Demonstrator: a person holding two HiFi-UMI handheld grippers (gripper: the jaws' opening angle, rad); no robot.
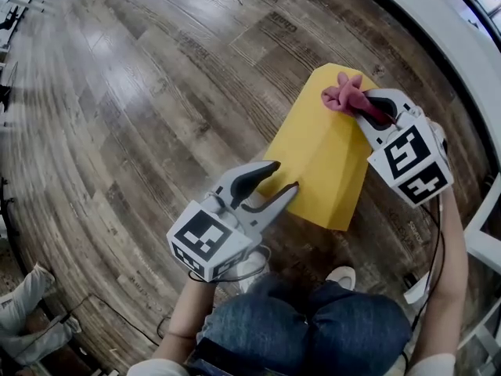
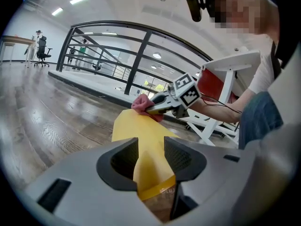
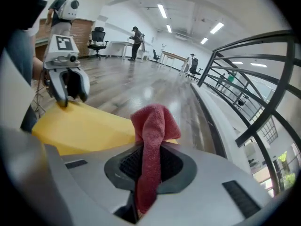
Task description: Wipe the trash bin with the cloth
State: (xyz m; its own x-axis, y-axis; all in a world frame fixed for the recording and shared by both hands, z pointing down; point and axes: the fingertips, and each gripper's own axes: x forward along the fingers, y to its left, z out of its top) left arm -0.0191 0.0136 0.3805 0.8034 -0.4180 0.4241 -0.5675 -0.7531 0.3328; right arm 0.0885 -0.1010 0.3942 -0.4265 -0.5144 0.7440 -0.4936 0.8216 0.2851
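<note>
A yellow trash bin lies on its side on the wooden floor, its wider open end toward the person's knees in jeans and its narrow end pointing away. The left gripper reaches in from the near left. In the left gripper view its jaws stand partly apart and close on the bin's yellow wall at the near edge, with the wall running up between the two dark pads. The right gripper is at the far, narrow end of the bin, well apart from the left one. Its jaws are narrow and clamped on a pink cloth. In the right gripper view the cloth rises from between the jaws in a bunched fold and sits on the bin's upper side. The left gripper shows at the other end. A white frame and a dark railing stand behind.
</note>
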